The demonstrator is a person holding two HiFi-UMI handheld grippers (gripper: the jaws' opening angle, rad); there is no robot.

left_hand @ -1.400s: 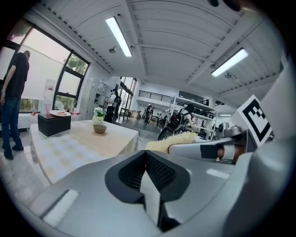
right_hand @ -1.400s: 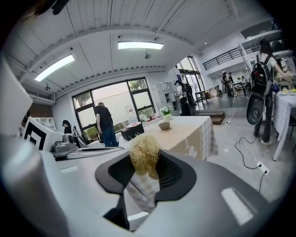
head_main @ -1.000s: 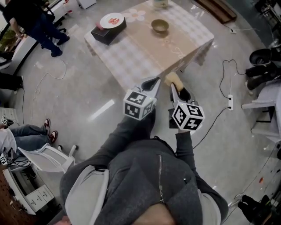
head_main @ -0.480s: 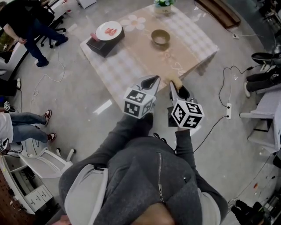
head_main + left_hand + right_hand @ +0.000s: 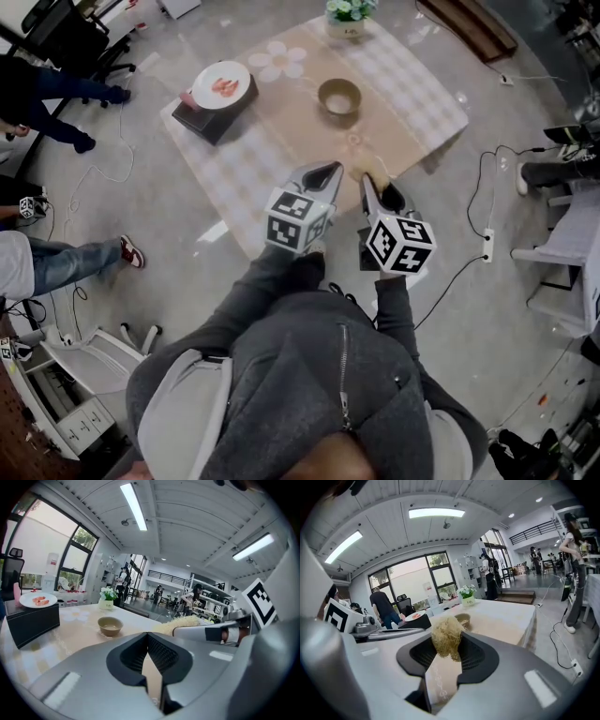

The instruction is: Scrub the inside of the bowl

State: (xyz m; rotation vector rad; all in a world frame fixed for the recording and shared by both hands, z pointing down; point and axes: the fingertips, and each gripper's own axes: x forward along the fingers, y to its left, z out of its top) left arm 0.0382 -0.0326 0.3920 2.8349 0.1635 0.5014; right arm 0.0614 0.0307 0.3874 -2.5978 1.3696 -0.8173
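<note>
The right gripper [image 5: 448, 646] squeezes a scratchy straw-yellow scrub ball [image 5: 446, 633]. The left gripper [image 5: 148, 641] is pinched closed on nothing. The small round brown bowl [image 5: 110, 626] sits ahead of both, untouched.

Small round bowl [image 5: 339, 96], tan-brown with a darker rim, stands upright on the tabletop [image 5: 424, 92], well apart from the scrubber [image 5: 446, 638]; that pale, straw-coloured fibrous tuft is pinched between the right tongs [image 5: 447, 652], poking up past their tips
</note>
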